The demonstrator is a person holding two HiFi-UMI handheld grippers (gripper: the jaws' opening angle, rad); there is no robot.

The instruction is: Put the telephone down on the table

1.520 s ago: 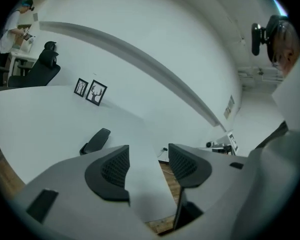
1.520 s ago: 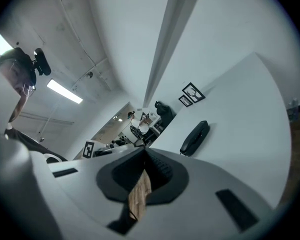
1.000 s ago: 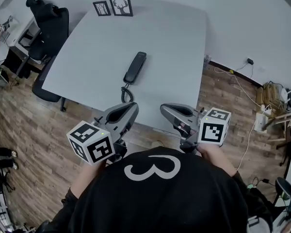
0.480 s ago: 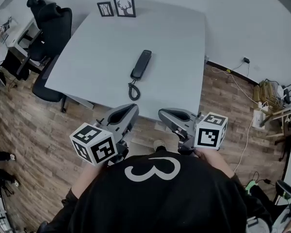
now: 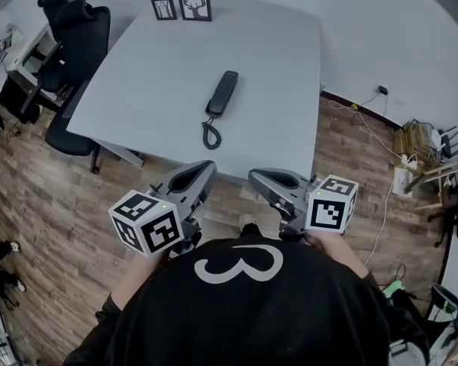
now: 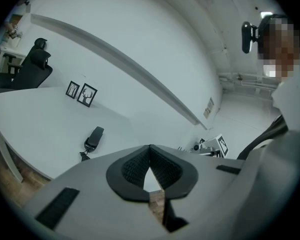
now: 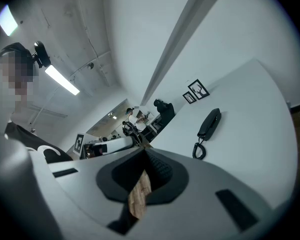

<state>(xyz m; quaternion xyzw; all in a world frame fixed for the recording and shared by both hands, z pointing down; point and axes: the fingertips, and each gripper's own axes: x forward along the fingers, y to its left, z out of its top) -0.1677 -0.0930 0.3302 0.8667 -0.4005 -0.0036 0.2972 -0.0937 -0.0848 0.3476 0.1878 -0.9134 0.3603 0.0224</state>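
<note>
A black telephone handset [image 5: 221,94] lies flat on the white table [image 5: 275,59], its coiled cord [image 5: 211,134] trailing toward the near edge. Nothing touches it. My left gripper [image 5: 206,166] is held close to the body, short of the table's near edge, shut and empty. Beside it my right gripper [image 5: 256,175] is also shut and empty. In the left gripper view the telephone [image 6: 94,137] lies ahead to the left of the closed left gripper [image 6: 150,147]. In the right gripper view the telephone [image 7: 209,123] lies ahead to the right of the closed right gripper [image 7: 142,151].
Two framed pictures [image 5: 182,4] stand at the table's far edge. A black office chair [image 5: 75,36] is at the table's left side. Cables and a power strip [image 5: 408,155] lie on the wood floor at the right.
The table and telephone now sit a little farther from the grippers in the head view. The telephone stays flat on the table. Both grippers remain shut near the body.
</note>
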